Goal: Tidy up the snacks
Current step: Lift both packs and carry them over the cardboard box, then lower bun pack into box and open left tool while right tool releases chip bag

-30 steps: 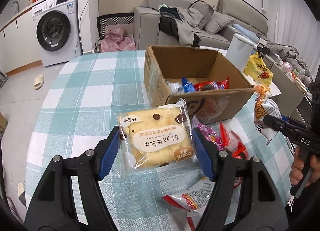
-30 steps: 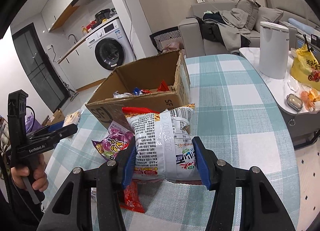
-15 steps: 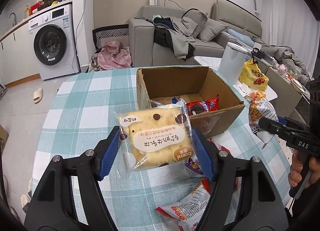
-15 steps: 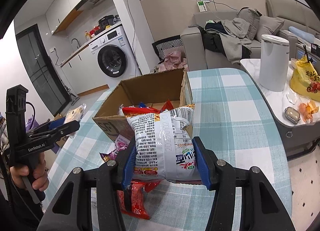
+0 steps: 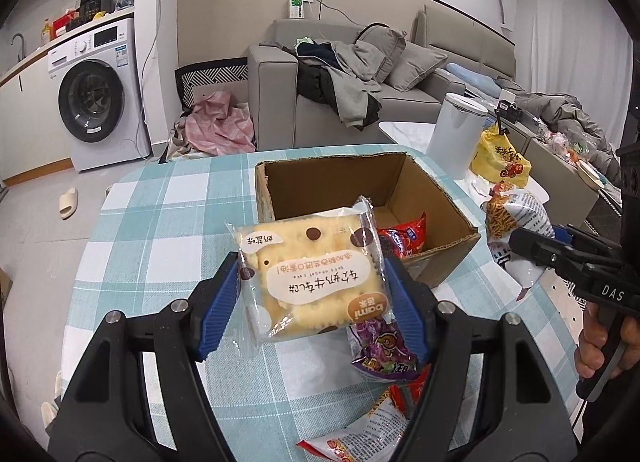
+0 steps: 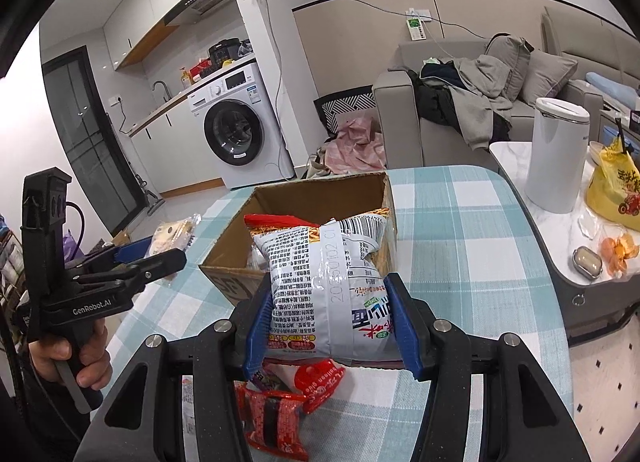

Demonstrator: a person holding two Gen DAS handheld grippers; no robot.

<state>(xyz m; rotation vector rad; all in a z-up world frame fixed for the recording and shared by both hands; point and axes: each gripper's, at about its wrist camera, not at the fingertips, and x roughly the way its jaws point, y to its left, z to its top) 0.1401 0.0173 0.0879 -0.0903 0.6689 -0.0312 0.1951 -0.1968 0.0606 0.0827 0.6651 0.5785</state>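
My left gripper is shut on a clear-wrapped yellow cracker pack, held above the checked tablecloth just short of the open cardboard box. The box holds red and blue snack packets. My right gripper is shut on a white printed snack bag, lifted in front of the same box. Each view shows the other gripper off to the side: the right gripper with its bag, the left gripper with the cracker pack.
Loose packets lie on the table below the grippers: a purple one, red ones and a white-red one. A white bin, a yellow bag and peel sit on the side counter. Sofa and washing machine stand behind.
Both grippers have risen with their packs still held. The box now sits lower in both views, with more of its inside showing, and the loose packets lie farther beneath.
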